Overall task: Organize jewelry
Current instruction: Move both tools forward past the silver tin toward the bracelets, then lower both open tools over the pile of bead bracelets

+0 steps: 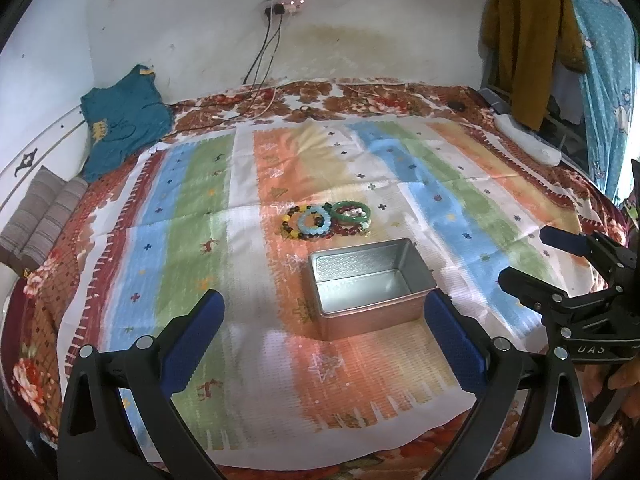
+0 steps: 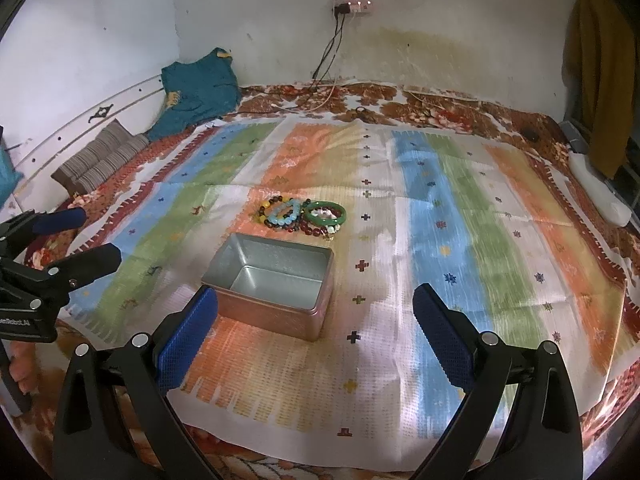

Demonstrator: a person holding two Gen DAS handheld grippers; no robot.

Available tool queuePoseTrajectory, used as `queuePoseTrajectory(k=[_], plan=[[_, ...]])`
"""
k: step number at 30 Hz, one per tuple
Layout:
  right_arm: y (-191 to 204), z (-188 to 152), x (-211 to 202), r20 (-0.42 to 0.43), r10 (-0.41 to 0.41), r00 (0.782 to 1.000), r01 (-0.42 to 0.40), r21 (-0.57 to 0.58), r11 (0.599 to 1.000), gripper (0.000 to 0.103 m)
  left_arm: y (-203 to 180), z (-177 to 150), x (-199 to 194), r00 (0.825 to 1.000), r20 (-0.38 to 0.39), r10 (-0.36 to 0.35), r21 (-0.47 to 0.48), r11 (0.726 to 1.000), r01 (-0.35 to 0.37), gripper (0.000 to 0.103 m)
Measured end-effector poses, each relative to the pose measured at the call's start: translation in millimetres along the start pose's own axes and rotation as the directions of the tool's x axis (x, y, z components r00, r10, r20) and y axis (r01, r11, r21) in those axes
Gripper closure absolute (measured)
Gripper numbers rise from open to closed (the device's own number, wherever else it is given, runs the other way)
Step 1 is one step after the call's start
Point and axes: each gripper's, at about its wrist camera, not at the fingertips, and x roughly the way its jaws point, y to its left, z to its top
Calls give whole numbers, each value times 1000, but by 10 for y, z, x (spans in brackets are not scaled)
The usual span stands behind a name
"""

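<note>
Bracelets: a small heap of bracelets [image 1: 326,222] is lying on the striped cloth [image 1: 200,208] that is covering the bed, just above centre in both frames.
Tin: an open, empty metal tin [image 1: 370,286] is sitting on the cloth just below the heap, near it but apart.
Left gripper: the left gripper [image 1: 326,334] is hanging wide apart above the cloth, holding nothing; the tin is showing between its blue pads, the heap beyond it, straight up the frame.
Right gripper: the right gripper [image 2: 316,334] is also gaping wide and carrying nothing; here tin and heap are lying up and left of its midline.
Heap axis: running left to right across the frame, the green bangle [image 2: 326,214] at its right end.
Nearer gripper: cannot tell; both are looking equally far from the heap.
View difference: the right wrist view is showing the tin's near corner and outer walls; the left wrist view is looking into its embossed floor.
</note>
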Motion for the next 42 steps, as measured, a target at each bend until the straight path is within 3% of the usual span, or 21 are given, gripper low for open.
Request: queuePoseTrajectory(k=[12, 25, 36, 42], plan=[[-63, 131, 214, -58, -19, 998, 20, 17, 1000, 4, 74, 77, 188, 998, -67, 9, -46, 999, -12, 5], [-165, 418, 480, -77, -47, 996, 49, 27, 998, 4, 115, 432, 538, 995, -99, 13, -39, 999, -17, 5], [-270, 661, 826, -122, -56, 991, 62, 49, 997, 4, 194, 694, 911, 987, -134, 84, -46, 995, -91, 6], [-321, 753, 976, -138, -58, 989, 66, 56, 996, 4, 263, 801, 1104, 984, -155, 82, -58, 994, -92, 6]])
